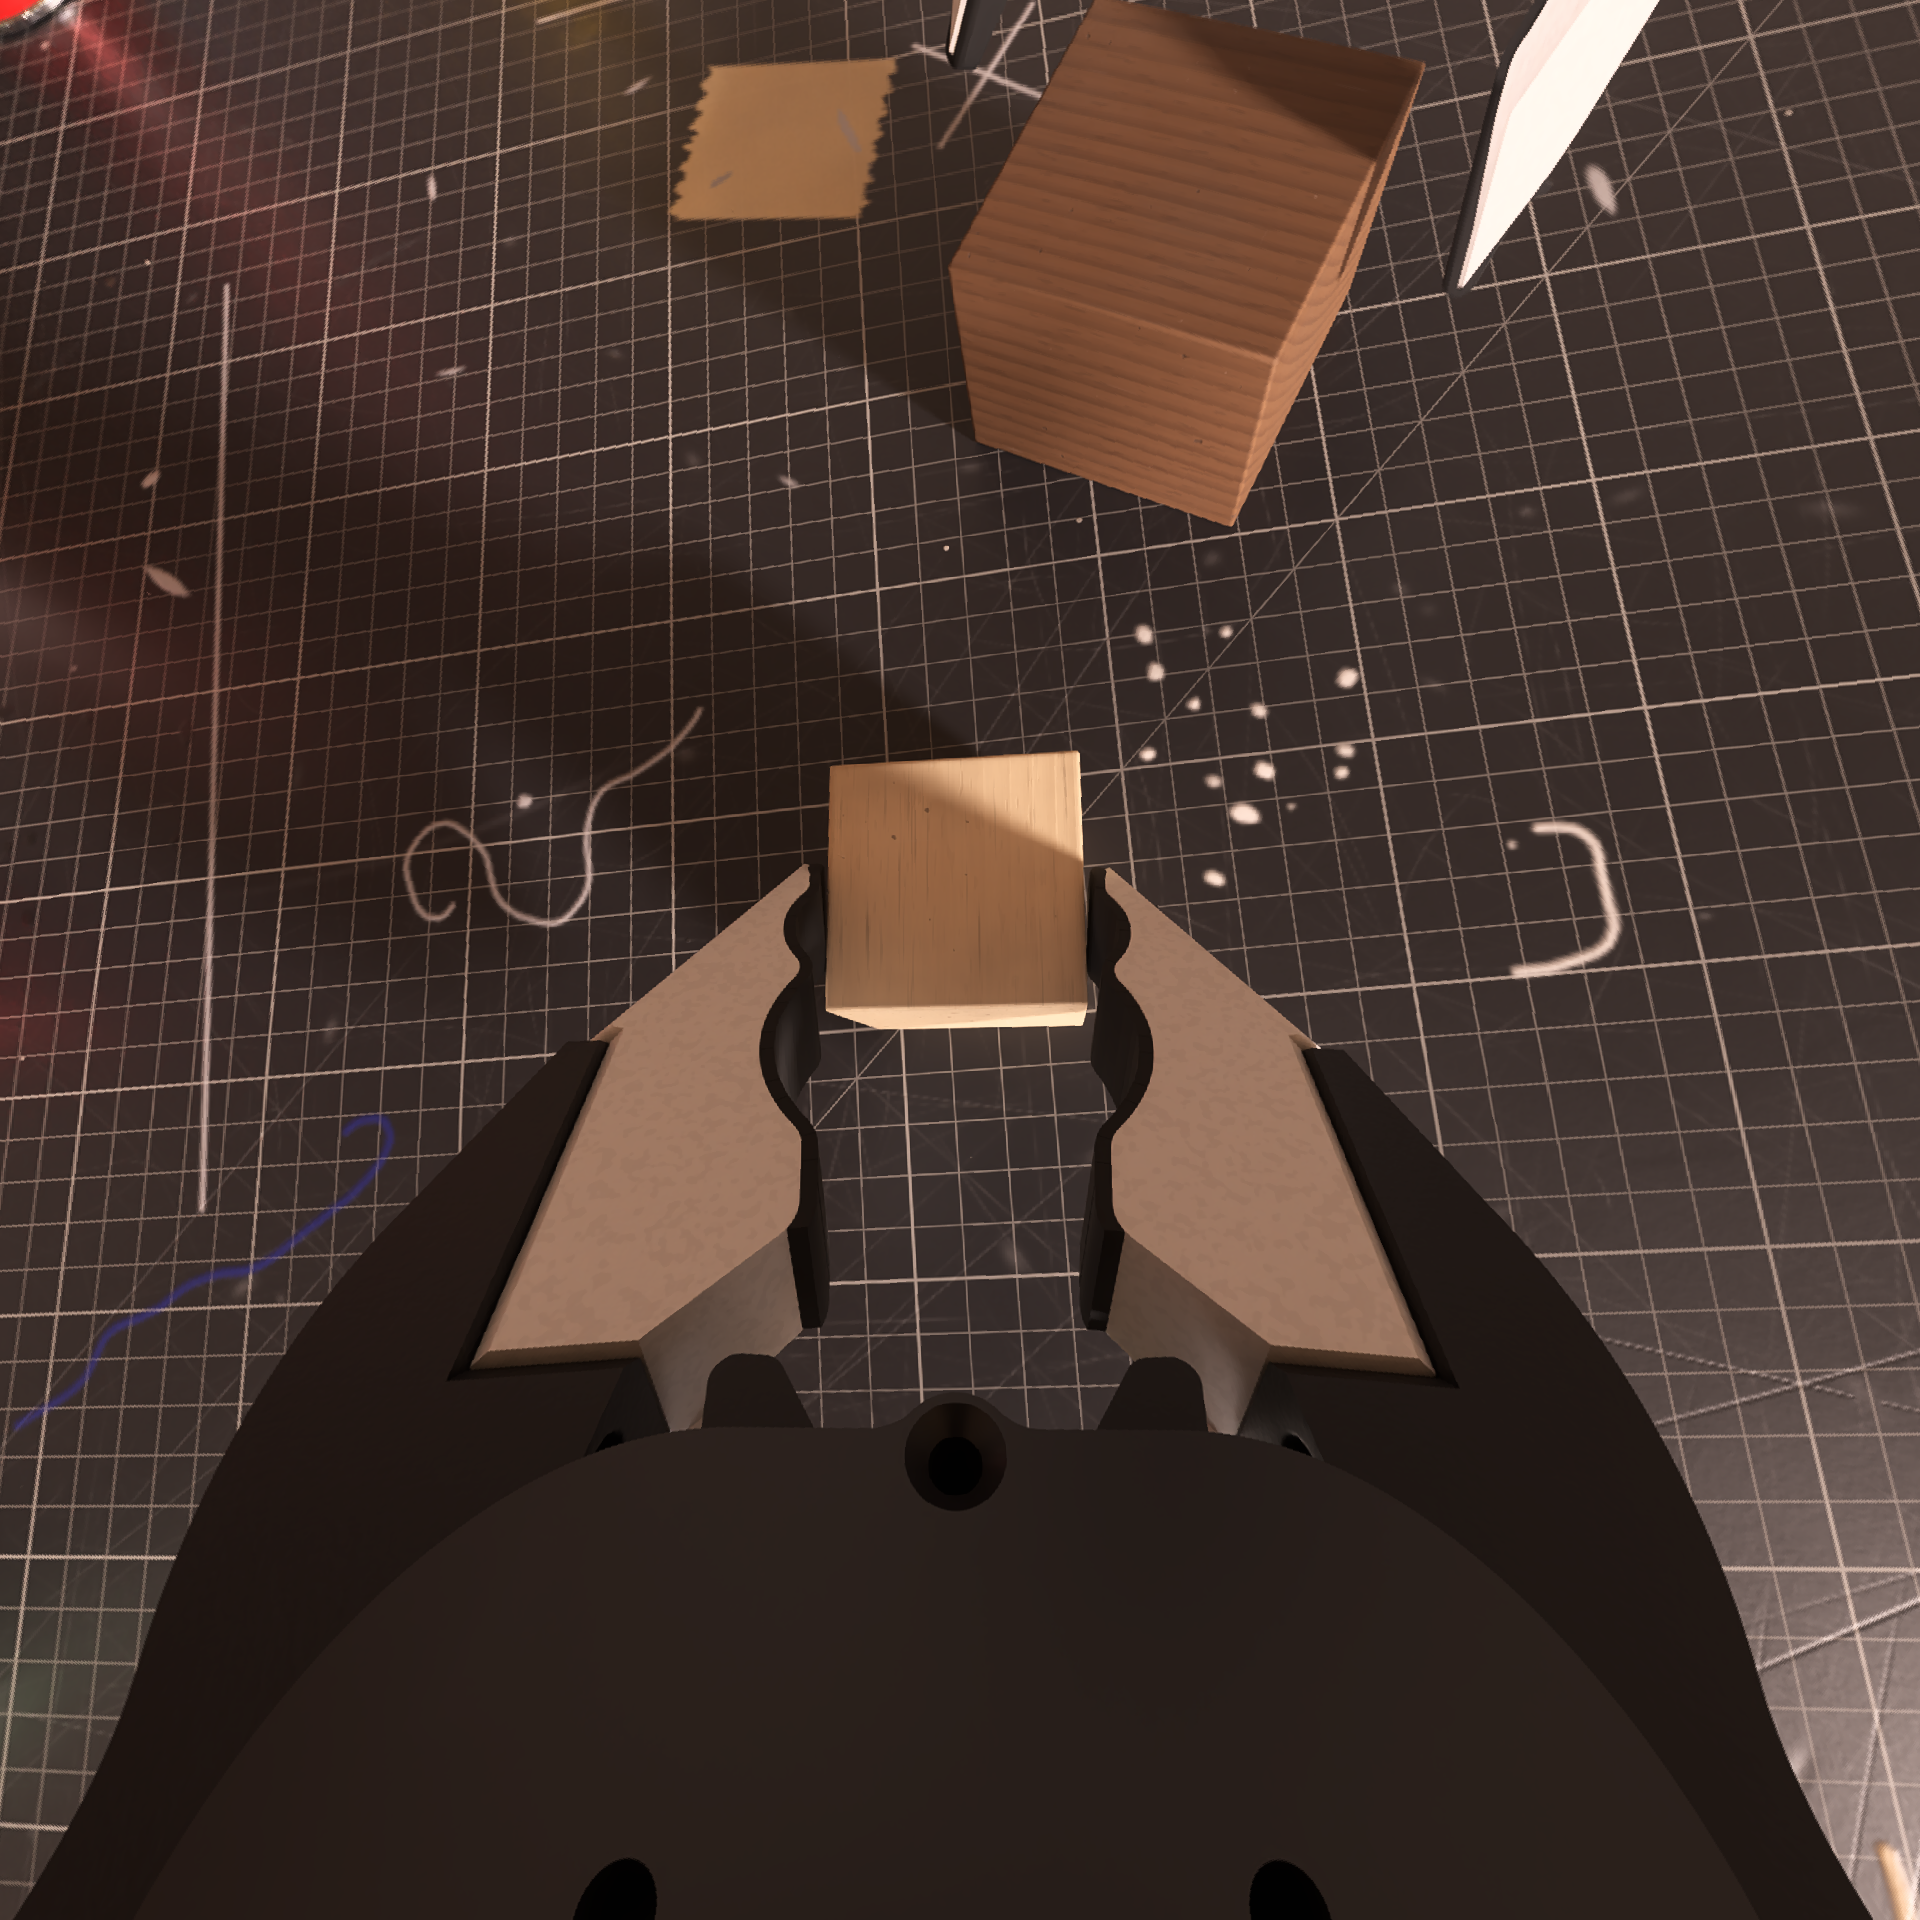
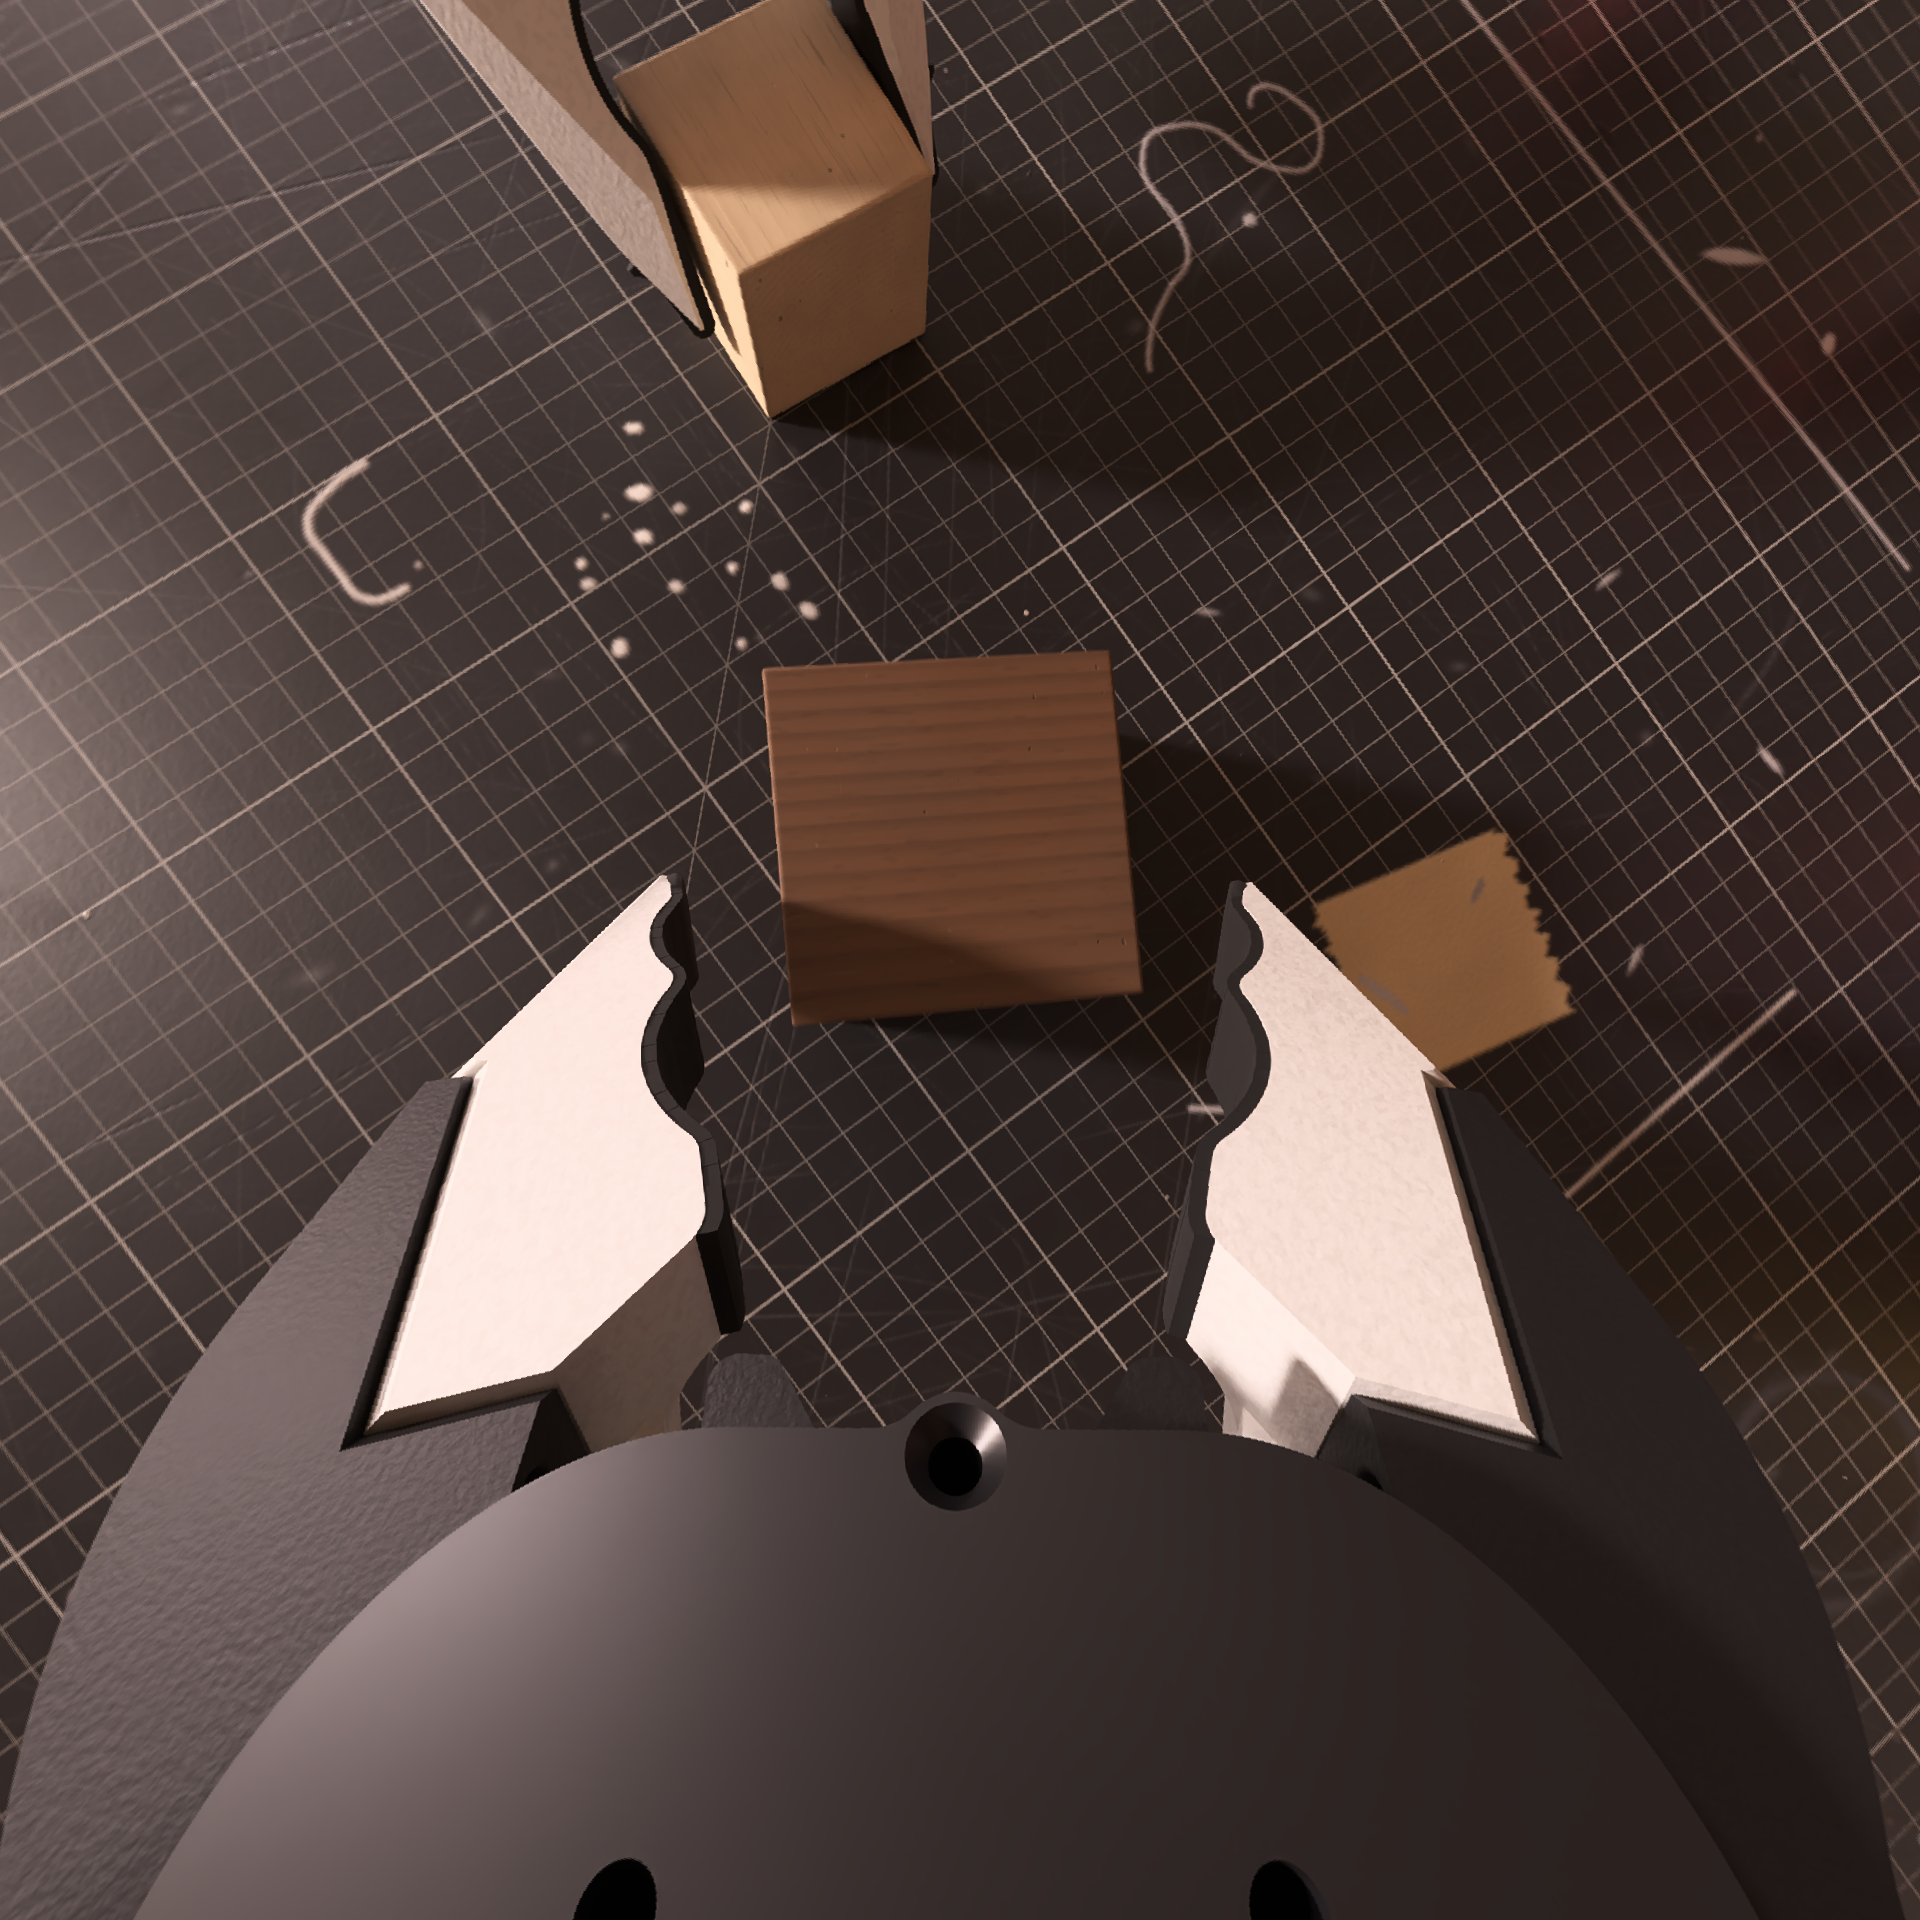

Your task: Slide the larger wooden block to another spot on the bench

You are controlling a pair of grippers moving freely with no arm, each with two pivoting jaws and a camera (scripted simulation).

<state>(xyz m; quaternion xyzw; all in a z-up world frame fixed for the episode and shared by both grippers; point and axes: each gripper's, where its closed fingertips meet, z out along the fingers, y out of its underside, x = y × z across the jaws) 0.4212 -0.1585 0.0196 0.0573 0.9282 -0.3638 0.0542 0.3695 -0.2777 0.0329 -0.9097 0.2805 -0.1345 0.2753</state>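
Nearest the lens in the left wrist view, the left gripper is being seen with its jaws pinched on the smaller pale wooden block, whose base is resting on the dark gridded cutting mat. In the right wrist view, the right gripper is being held over the mat with its jaws spread wide, the larger dark wooden block lying just beyond and between the fingertips, which are standing clear of its sides.

No slide is being shown as under way: the larger block is being straddled rather than gripped, so the task is judged to be at the approach stage, with closing or pushing and the whole displacement still left to do. Whether the right gripper's fingertips are reaching down to mat level cannot be told.

Around the blocks, a torn tan paper scrap is lying flat just beside the right gripper's right finger, and white scribbles and paint specks are marking the mat. The smaller block, being held by the left gripper, is standing well apart from the larger one, beyond the specks; a slide toward it is judged to risk a collision, while the scrap is posing little hindrance.
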